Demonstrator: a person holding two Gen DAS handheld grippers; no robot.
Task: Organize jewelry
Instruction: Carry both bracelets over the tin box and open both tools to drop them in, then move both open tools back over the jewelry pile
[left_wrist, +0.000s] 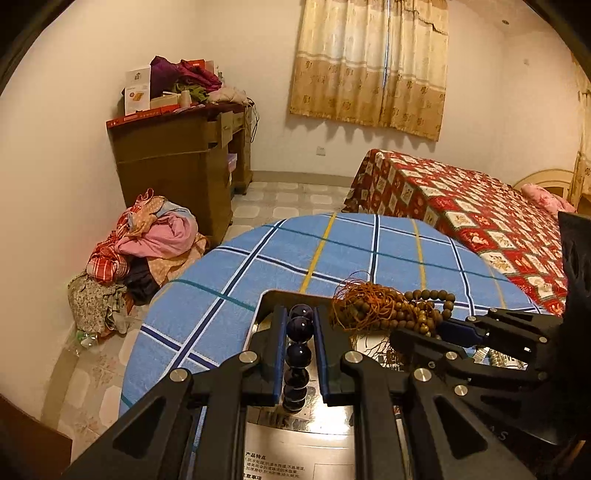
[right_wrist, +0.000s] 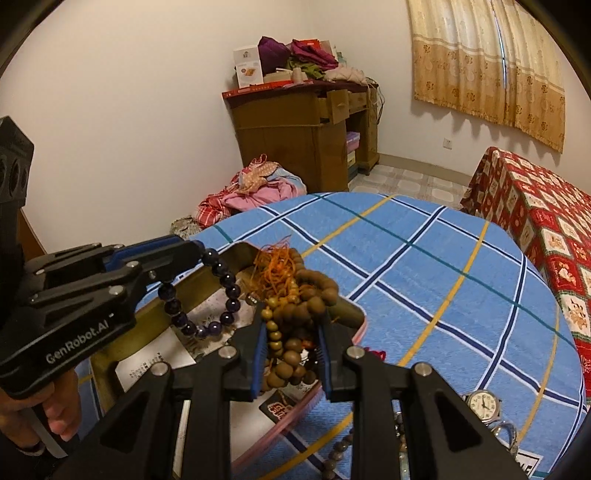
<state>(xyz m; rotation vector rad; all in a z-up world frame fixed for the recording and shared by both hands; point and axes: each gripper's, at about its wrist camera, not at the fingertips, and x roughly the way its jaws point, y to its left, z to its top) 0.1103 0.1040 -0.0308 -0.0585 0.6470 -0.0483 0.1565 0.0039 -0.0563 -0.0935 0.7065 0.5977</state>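
left gripper (left_wrist: 300, 354) "GenRobot.AI": jaws clamp purple bracelet (left_wrist: 298, 350) | right gripper (right_wrist: 291, 354): jaws clamp wooden beads (right_wrist: 295, 314)

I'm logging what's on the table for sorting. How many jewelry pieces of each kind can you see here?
Dark purple bead bracelet, held in the left tool: 1
Brown wooden bead bundle, held in the right tool: 1
Wristwatch: 1
Loose brown bead string: 1
Total: 4

Glossy dark glass-like beads (left_wrist: 300, 345) contrast with matt wooden beads (right_wrist: 295, 325) and frayed orange cord (right_wrist: 275, 275), over a shiny metal tin (right_wrist: 207, 291) on the table's (right_wrist: 443, 280) soft checked cloth.
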